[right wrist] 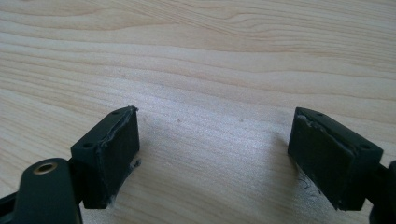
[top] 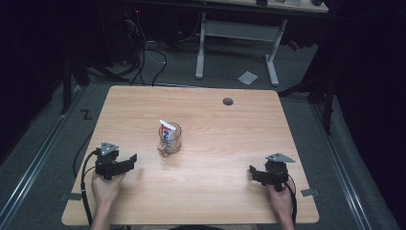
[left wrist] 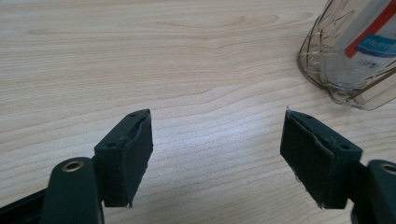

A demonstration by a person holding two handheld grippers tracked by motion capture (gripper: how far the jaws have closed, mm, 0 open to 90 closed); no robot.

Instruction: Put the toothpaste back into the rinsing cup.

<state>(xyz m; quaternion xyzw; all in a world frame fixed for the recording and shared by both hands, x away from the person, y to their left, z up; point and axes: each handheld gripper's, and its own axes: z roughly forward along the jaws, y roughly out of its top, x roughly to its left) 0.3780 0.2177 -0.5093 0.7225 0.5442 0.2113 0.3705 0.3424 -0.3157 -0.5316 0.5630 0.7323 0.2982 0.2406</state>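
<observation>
On worktop (top: 215, 124) centre: glass cup (top: 170, 139) | left gripper (top: 125, 162) near cup, jaws wide, empty | right gripper (top: 253, 173) well apart, jaws wide, empty

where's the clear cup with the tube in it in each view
High view: the clear cup stands near the table's middle, the tube upright inside, nearer the left gripper.
Left gripper view: the cup sits at the top right corner, beyond the right-hand jaw.
Right gripper view: bare wood ahead of the open jaws.
Shared landmark: the wooden tabletop, whose grain runs through all three.

Bare table (top: 215, 158) around glass cup (top: 171, 139)
</observation>
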